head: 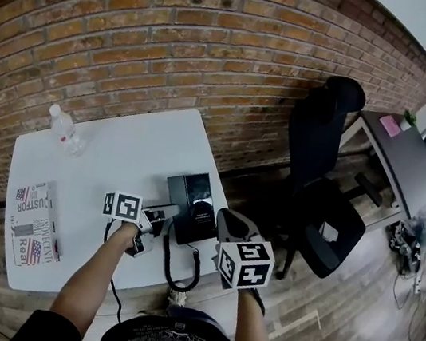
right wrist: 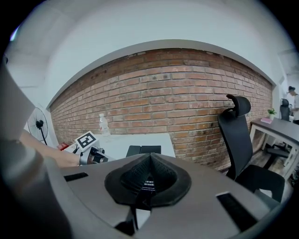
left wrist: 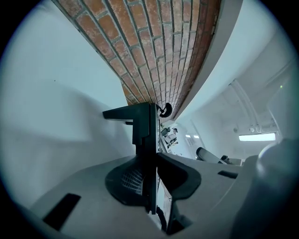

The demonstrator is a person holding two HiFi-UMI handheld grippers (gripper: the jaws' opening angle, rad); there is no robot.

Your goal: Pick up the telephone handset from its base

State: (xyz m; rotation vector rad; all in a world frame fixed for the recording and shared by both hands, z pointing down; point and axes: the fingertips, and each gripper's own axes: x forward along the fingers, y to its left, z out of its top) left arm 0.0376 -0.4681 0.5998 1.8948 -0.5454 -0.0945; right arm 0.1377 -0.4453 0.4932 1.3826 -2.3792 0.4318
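The black telephone base stands near the front right corner of the white table, its coiled cord looping over the table's front edge. The handset lies along the base's left side. My left gripper reaches in from the left, and in the left gripper view the handset stands edge-on between its pads, which close on it. My right gripper hovers just right of the base, jaws together and holding nothing. From there the base shows beyond its tips.
A water bottle stands at the table's far left and a printed magazine lies at its front left. A black office chair stands right of the table, with a grey desk beyond. A brick wall backs the table.
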